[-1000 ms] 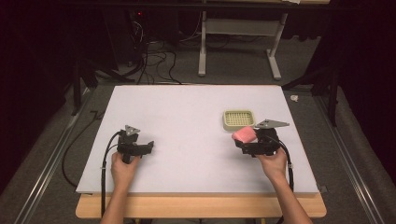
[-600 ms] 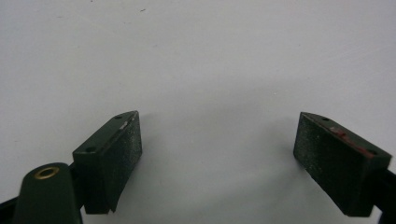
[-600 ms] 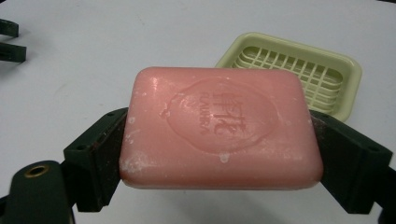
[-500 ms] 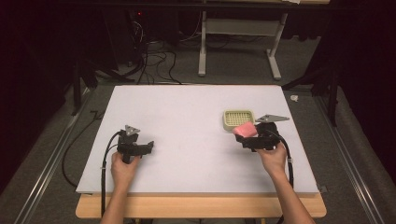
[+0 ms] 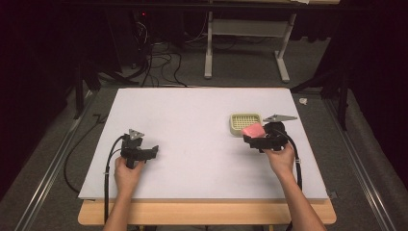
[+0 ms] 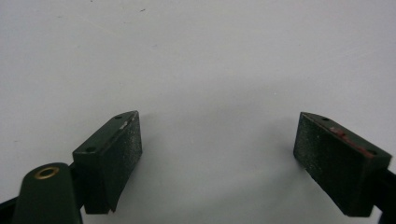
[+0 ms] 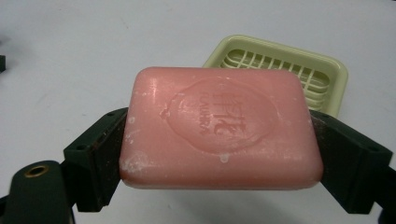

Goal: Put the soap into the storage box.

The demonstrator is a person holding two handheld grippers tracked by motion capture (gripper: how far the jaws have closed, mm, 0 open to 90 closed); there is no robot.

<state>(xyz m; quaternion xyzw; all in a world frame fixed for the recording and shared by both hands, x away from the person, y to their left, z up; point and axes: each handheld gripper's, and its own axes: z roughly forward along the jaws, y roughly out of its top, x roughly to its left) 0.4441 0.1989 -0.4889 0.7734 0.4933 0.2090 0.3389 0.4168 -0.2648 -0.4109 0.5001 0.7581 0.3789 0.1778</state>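
Right gripper view: pink soap clamped in right claw, overlapping dish edge

White worktop on grey carpeted floor; dark surroundings, cables and a white desk frame behind.

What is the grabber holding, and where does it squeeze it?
The right gripper holds a pink soap bar, squeezed by its two short ends, near the green soap dish. The left gripper is open and holds nothing.
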